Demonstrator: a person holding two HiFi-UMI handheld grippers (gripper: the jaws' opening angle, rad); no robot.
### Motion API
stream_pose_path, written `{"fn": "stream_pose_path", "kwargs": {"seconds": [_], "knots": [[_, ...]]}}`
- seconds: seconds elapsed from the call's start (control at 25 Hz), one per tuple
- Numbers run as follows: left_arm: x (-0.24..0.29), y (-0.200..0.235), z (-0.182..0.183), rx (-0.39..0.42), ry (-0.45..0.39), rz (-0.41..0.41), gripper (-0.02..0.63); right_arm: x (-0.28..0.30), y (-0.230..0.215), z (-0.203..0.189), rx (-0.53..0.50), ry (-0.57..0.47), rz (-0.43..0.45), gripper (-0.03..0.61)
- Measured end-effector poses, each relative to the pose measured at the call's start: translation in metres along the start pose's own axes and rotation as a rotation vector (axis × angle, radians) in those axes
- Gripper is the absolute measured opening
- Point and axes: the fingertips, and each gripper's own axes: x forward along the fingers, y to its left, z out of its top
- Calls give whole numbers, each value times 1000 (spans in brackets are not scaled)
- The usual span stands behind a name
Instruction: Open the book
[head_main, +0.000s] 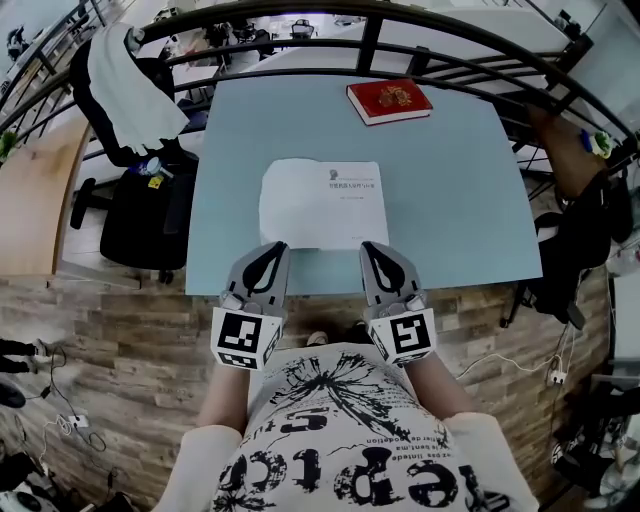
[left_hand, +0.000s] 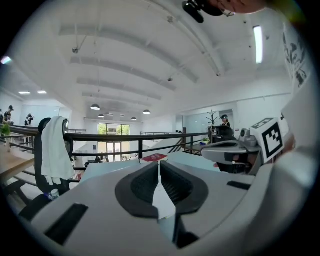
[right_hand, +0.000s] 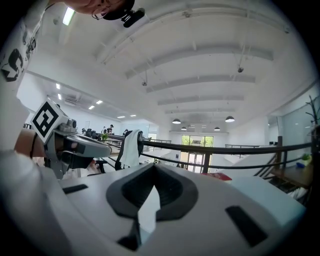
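Book (head_main: 323, 203), white and thin, lies flat in the middle of the surface (head_main: 460, 200) just ahead of the left tool (head_main: 268, 255) and right tool (head_main: 378, 252), both clenched on nothing; closed or spread at its title page I cannot tell, so any leaf-lifting wants a shallow slide under the free edge.

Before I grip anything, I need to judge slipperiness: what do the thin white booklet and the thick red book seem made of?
The thin white booklet looks like matte paper, soft-covered: flat, no glare. The thick red book seems hardbound, perhaps board or cloth, with square edges; its finish is unclear.
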Motion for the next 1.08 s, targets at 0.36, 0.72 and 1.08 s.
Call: {"fn": "stream_pose_path", "kwargs": {"seconds": [0.36, 0.72, 1.08], "knots": [[4, 1, 5, 1, -8, -8, 28, 4, 1, 4, -22, -2, 7, 9], [6, 4, 3, -13, -11, -3, 28, 7, -2, -2, -41, 23, -12, 9], [8, 4, -3, -10, 8, 0, 28, 8, -3, -4, -34, 25, -13, 9]]}}
